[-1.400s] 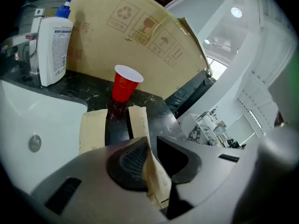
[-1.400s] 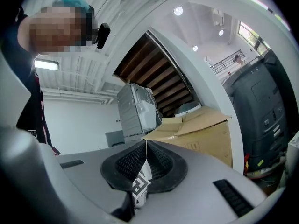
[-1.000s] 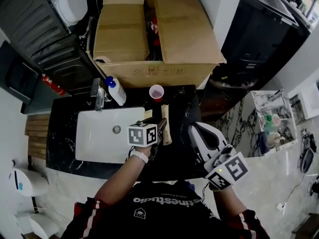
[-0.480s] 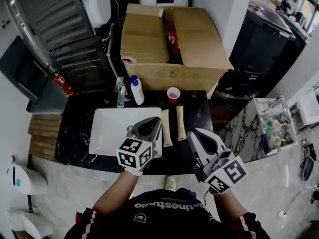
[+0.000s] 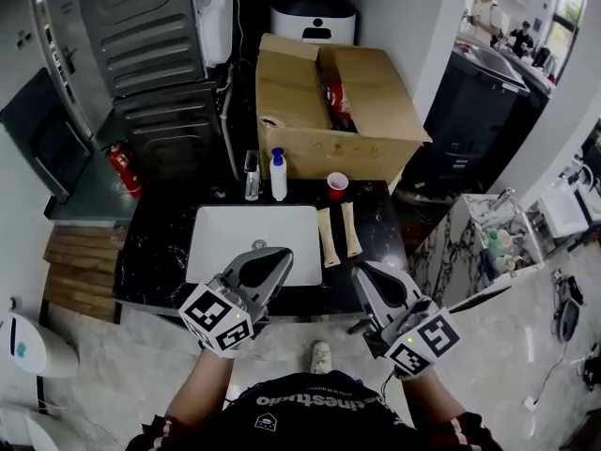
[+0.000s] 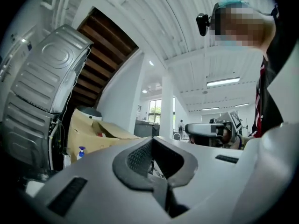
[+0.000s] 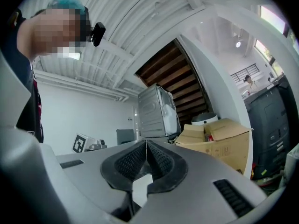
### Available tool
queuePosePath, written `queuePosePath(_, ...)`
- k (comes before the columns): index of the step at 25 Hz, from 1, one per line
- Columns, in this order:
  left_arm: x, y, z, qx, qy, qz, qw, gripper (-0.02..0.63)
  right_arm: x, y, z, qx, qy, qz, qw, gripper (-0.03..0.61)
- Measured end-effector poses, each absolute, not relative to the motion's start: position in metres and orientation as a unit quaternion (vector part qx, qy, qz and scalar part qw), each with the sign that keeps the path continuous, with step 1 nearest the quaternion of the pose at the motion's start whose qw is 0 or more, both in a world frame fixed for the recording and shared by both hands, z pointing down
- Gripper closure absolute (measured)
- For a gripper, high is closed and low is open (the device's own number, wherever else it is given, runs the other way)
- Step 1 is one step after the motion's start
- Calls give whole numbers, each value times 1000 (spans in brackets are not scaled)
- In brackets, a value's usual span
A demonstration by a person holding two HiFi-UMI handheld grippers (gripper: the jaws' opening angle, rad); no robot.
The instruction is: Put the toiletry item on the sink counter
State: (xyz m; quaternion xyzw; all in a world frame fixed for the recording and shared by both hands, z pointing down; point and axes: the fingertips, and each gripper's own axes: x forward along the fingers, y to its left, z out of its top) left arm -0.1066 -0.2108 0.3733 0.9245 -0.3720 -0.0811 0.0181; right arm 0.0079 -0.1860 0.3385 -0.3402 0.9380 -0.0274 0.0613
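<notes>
on the black bench [image 5: 160, 242], just right of the white sink [image 5: 254, 242]: two tan toiletry tubes [image 5: 328, 237] lying flat side by side, small gap between. behind them a red cup [image 5: 337, 185]; blue-capped pump bottle [image 5: 279, 175] and faucet [image 5: 251, 177] at the sink's back edge. open cardboard box [image 5: 376, 83] past the bench. at the near edge: left gripper [image 5: 280, 257], jaws clenched, nothing between; right gripper [image 5: 362, 271], jaws pressed together too, empty. both apart from the tubes.
</notes>
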Motion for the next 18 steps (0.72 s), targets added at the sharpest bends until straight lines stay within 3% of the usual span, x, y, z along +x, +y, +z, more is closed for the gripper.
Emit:
queuePosePath(6, -124, -140, 361, 938, -338, -80, -14, 598, -8, -128, 339, -360, 931, -32, 54, 538)
queuePosePath(18, -141, -69, 339, 936, -337, -100, -8, 598, -21, -65, 326, -375, 925, 0, 57, 538)
